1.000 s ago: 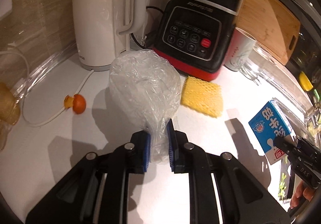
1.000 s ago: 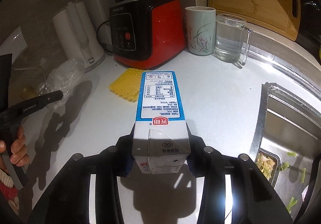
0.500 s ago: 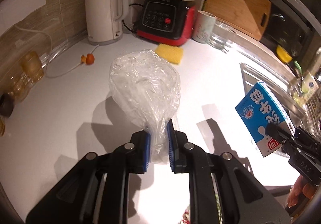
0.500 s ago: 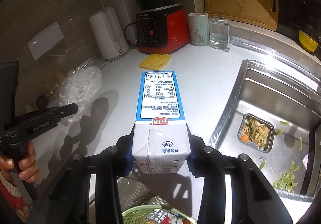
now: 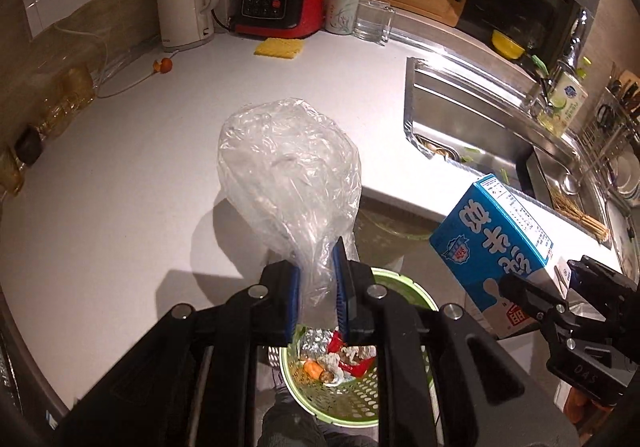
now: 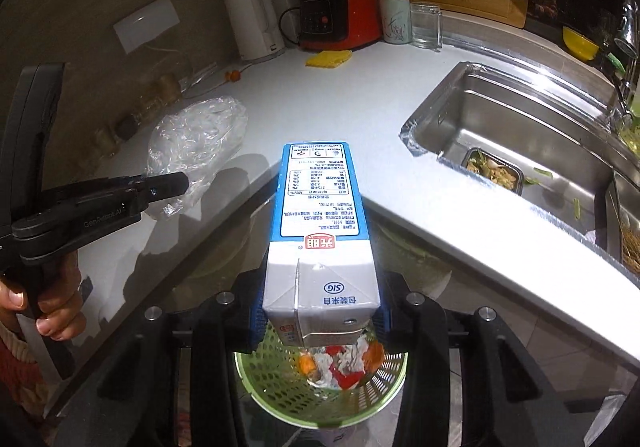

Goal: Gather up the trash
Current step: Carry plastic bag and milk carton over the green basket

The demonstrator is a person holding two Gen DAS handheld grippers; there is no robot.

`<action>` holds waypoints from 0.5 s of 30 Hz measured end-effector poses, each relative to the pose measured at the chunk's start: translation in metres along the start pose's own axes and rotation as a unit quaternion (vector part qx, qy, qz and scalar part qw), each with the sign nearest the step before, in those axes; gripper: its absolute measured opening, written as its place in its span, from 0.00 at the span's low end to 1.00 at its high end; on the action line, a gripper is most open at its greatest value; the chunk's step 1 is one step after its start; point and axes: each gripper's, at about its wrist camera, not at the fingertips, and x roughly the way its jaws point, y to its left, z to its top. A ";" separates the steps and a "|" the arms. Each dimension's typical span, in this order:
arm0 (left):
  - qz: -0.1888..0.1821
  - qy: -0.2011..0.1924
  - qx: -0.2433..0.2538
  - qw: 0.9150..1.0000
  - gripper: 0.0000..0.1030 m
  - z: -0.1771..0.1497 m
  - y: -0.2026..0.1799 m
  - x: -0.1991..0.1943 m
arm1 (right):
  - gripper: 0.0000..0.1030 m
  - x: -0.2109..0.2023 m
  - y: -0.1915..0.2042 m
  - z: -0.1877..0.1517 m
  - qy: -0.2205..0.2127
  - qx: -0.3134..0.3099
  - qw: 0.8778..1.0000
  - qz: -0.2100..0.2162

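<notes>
Left wrist view: a crumpled plastic bag [image 5: 288, 175] is pinched by the left gripper [image 5: 316, 287], a milk carton [image 6: 320, 231] by the right gripper [image 6: 320, 321], both past the counter [image 5: 120, 175] edge above the green waste basket [image 6: 280, 391]. Release remains; the yellow sponge [image 5: 280, 47] is possibly left.

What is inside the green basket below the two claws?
The green basket holds mixed trash: crumpled foil, a red wrapper, orange scraps and white crumpled pieces. The milk carton and claw fingers cover much of it, so the rest is hidden.
</notes>
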 end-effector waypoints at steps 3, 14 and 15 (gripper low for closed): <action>-0.005 0.004 0.001 1.000 0.14 -0.020 -0.010 -0.009 | 0.41 -0.011 0.000 -0.020 0.006 -0.001 1.000 0.002; -0.003 0.012 0.012 1.000 0.14 -0.053 -0.030 -0.023 | 0.41 -0.019 -0.003 -0.049 0.012 -0.004 1.000 0.005; -0.003 0.013 0.011 1.000 0.14 -0.054 -0.031 -0.023 | 0.41 -0.018 -0.003 -0.050 0.013 -0.004 1.000 0.007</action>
